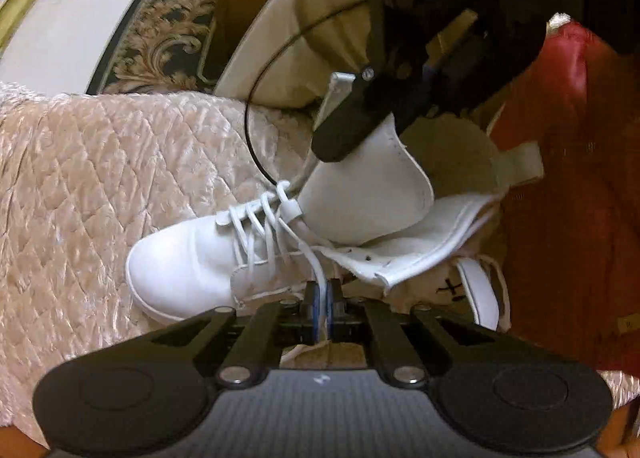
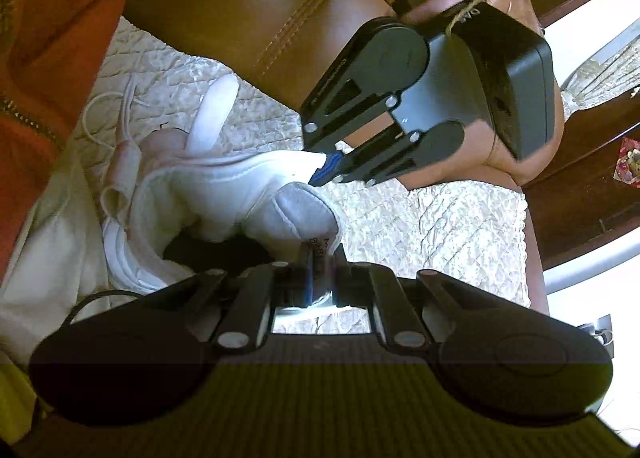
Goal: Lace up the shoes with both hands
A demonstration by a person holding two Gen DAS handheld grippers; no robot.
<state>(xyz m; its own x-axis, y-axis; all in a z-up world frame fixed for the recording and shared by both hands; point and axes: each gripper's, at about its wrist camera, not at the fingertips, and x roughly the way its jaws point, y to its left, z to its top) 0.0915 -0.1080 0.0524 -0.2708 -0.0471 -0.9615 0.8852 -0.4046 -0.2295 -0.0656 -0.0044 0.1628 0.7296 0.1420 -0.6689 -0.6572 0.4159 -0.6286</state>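
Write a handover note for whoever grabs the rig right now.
Left gripper: shut on the lace, near the side of the shoe.
Right gripper: shut on the tongue, holding it up and back.
Shoe lies on the quilted cover, toe away from the person.
Done: lower eyelets crossed.
Left: upper eyelets, then tying off.

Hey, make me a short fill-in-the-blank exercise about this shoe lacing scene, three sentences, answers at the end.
1. The left tool is shut on a white ____.
2. The right tool is pinching the shoe's ____, holding it back from the lacing.
3. The white shoe lies on a quilted ____-coloured cover.

Missing words: lace; tongue; cream
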